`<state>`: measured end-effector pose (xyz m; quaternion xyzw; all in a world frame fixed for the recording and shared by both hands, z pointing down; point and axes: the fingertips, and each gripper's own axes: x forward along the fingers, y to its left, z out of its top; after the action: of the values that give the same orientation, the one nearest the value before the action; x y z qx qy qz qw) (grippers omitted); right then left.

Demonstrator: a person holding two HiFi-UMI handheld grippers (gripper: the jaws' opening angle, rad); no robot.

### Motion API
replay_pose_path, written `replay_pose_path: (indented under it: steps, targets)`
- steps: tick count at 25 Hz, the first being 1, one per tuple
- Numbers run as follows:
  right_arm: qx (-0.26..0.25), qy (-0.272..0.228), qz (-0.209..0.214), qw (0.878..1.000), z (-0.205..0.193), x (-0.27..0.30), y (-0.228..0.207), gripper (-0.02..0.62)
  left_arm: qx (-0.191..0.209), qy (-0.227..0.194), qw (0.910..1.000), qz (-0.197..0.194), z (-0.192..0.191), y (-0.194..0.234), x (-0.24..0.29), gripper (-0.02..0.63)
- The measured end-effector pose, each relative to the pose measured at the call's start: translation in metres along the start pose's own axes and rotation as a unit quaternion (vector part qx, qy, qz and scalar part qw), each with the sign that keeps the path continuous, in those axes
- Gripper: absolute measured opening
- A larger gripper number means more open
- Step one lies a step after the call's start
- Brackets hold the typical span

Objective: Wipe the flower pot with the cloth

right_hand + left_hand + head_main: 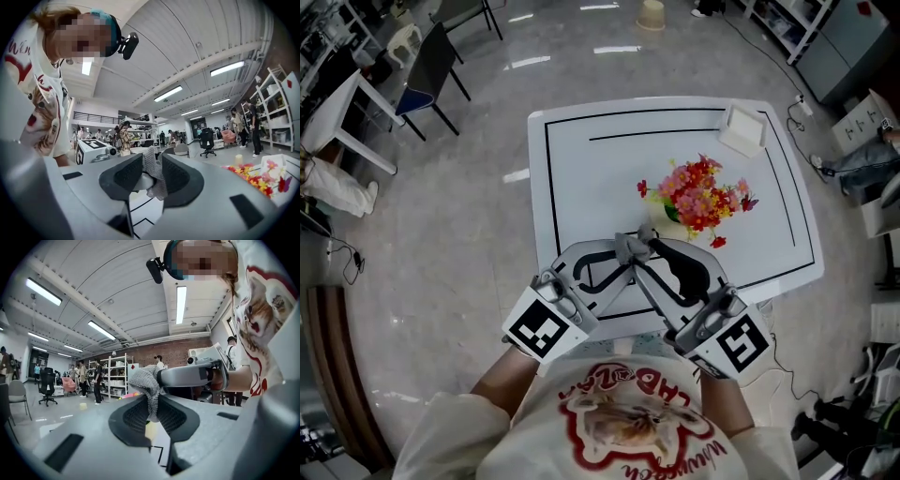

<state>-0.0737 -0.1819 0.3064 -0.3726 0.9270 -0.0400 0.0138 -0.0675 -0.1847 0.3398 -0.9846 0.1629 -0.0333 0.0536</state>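
As the head view shows, left tongs [623, 255] and right tongs [650, 247] meet at lower centre above the near edge of the white surface [581, 187], both pinching one grey cloth [634, 246]. The flower pot [680, 211] stands just beyond, right of centre, apart from the cloth.

Left gripper view: pads narrow, pressed on the cloth [145, 380] at centre frame.

Right gripper view: pads closed on the hanging cloth [157, 185]; flower pot [260, 178] at lower right.
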Motion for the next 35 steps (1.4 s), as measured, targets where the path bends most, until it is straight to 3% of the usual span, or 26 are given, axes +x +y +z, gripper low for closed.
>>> replay_pose_path:
  steps: [4,7,14,18,22,28,35]
  targets:
    - [0.003,-0.027,-0.039,0.999,0.012,-0.014,-0.011,0.126,-0.057,-0.015,0.998,0.02,-0.003,0.014,-0.004,0.041]
    - [0.002,-0.074,-0.069,0.995,0.028,-0.029,-0.027,0.003,-0.082,-0.008,0.9956,0.044,-0.015,0.031,-0.005,0.041]
    - [-0.027,-0.074,-0.079,0.994,0.041,-0.05,-0.064,0.0,-0.084,0.021,0.9898,0.113,-0.046,0.092,0.005,0.041]
    - [-0.008,-0.076,-0.071,0.995,0.044,-0.062,-0.096,0.0,-0.069,0.038,0.9895,0.121,-0.065,0.127,0.028,0.041]
    - [-0.007,-0.075,-0.056,0.996,0.052,-0.062,-0.125,0.0,-0.042,0.068,0.9928,0.089,-0.086,0.147,0.062,0.041]
    - [-0.021,-0.063,-0.038,0.997,0.054,-0.063,-0.16,0.0,-0.034,0.094,0.995,0.0,-0.113,0.144,0.122,0.041]
    - [-0.008,-0.066,-0.044,0.997,0.056,-0.066,-0.195,0.0,-0.007,0.137,0.9857,-0.097,-0.143,0.133,0.178,0.041]
